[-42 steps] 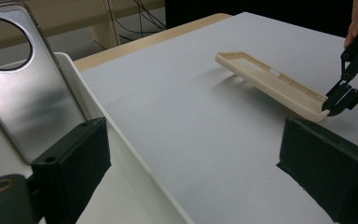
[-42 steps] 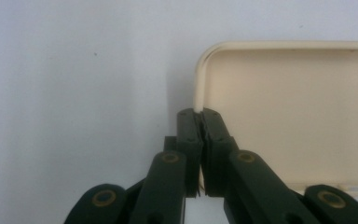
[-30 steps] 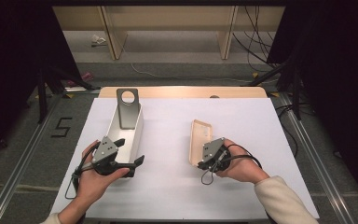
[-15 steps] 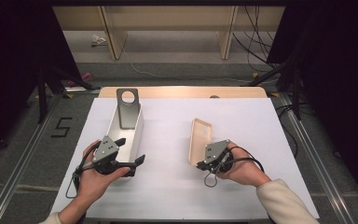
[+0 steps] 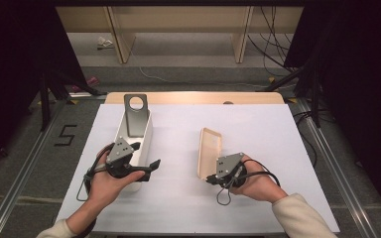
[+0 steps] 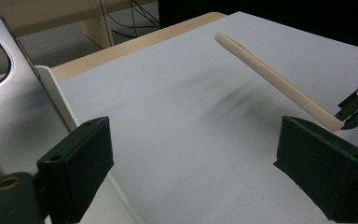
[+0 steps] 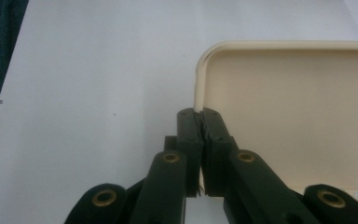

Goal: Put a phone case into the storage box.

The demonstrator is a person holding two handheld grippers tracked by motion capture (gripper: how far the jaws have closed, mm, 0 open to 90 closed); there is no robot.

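On a white table [image 5: 258,129], a person works two hand-held grippers. At right, the right gripper [image 5: 211,179] is clenched on the near edge of a cream lid [image 5: 209,151]; the right gripper view shows both pads [image 7: 189,135] pinching the lid's rim [image 7: 199,93] at a rounded corner. From above, the lid stands on its long edge, tilted, near the table's middle. At left, the left gripper [image 5: 146,159] hangs over the near end of a white box [image 5: 146,131], its jaws spread wide and grasping nothing; the left gripper view shows bare table between the pads [image 6: 81,163]. A grey metal plate [image 5: 136,114] with a round hole leans in the box's far end. Box and lid sit well apart.
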